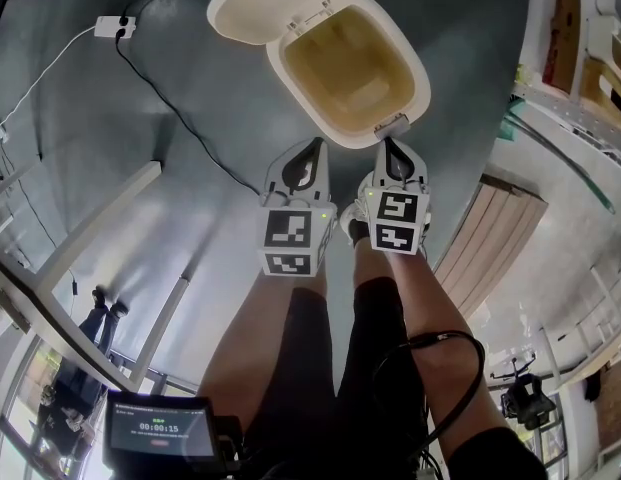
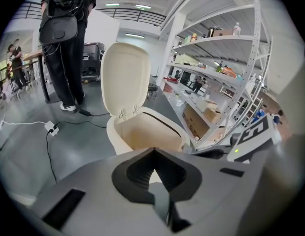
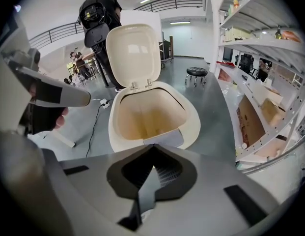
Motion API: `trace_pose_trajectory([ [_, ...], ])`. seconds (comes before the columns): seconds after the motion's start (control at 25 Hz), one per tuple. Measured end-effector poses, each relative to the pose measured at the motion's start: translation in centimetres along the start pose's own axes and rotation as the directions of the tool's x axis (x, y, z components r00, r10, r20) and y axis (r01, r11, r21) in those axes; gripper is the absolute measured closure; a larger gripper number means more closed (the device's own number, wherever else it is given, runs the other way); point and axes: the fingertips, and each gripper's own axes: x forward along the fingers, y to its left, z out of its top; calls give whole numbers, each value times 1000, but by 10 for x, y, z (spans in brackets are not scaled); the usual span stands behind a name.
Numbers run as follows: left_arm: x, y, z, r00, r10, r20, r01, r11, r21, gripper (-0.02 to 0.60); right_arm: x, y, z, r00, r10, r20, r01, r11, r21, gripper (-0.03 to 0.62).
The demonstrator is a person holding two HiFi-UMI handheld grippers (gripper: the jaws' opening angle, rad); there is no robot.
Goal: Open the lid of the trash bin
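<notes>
Lid [image 1: 280,3] open; trash bin [image 1: 418,73] base hidden.

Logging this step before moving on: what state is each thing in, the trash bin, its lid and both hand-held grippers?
Lid: open, standing up at the rear hinge.
Trash bin: uncovered, upright.
Left hand-held gripper: shut, empty.
Right hand-held gripper: shut, empty.
</notes>
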Motion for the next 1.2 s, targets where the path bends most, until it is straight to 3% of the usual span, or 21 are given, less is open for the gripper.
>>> trace_pose_trajectory([
  [0.8, -2, -1, -6, 1000, -9, -13, 9, 1000, 9, 584, 0, -1, 3, 1000, 1, 21, -2, 998, 68, 597],
  [1.0, -2, -1, -1, 1000, -10, -1, 10, 999, -40, 584, 0, 1, 5, 1000, 3, 26, -3, 999, 34, 597],
  [1.2, -2, -5, 3, 1000, -18, 5, 18, 999, -32, 584, 0, 1, 5, 1000, 7, 17, -7, 1000, 14, 597],
])
